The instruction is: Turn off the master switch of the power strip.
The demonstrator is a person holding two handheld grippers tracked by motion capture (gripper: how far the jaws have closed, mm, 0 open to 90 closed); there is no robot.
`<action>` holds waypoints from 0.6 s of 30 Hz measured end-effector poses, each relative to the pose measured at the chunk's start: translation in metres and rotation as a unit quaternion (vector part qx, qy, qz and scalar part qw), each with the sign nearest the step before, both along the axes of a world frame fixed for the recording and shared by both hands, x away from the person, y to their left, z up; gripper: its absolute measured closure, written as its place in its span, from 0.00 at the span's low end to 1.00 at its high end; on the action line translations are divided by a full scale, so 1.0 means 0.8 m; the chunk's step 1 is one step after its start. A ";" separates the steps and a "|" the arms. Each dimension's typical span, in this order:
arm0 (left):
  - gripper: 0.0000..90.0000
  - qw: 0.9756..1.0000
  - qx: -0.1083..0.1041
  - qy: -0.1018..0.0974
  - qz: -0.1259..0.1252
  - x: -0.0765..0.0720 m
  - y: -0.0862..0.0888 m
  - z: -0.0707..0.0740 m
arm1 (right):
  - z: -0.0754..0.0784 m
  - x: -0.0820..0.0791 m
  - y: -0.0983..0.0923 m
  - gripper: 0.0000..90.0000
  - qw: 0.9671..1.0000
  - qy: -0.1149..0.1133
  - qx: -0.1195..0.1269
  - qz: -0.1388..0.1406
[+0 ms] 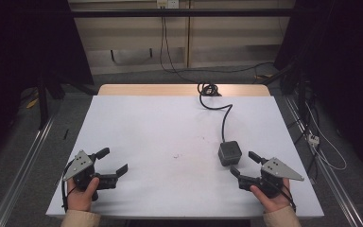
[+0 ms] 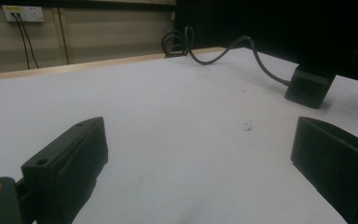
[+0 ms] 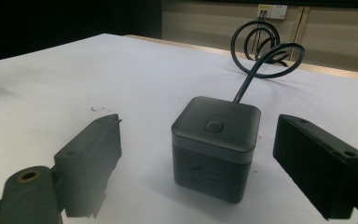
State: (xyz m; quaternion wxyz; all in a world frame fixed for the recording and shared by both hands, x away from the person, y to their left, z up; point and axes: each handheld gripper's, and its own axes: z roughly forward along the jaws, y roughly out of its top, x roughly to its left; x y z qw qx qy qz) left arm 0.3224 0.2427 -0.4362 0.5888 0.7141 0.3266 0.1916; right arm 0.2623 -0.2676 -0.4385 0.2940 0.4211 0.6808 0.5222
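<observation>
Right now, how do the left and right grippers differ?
The right gripper has the dark cube just ahead between its open fingers; the left gripper faces bare table. The right sits beside the cube's cable; the left is far from it. Both are open and hand-held.

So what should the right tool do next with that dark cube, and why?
Probably ease the right tool a little forward until its jaws stand on either side of the dark cube. The jaws are open and the cube sits just ahead of them, centred in the gap and untouched. The left tool rests open, far from it.
</observation>
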 end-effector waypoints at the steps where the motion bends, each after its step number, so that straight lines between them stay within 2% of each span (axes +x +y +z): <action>1: 0.04 1.000 0.000 0.000 0.000 0.000 0.000 0.000 | 0.000 0.000 0.000 0.18 1.000 0.000 0.000 0.000; 6: 0.04 1.000 -0.001 0.002 -0.002 0.000 -0.001 0.000 | 0.003 0.002 -0.003 0.24 1.000 0.007 0.000 -0.001; 18: 0.04 1.000 0.005 0.002 -0.004 0.000 -0.003 -0.001 | 0.006 0.008 -0.006 0.31 1.000 0.018 -0.001 -0.003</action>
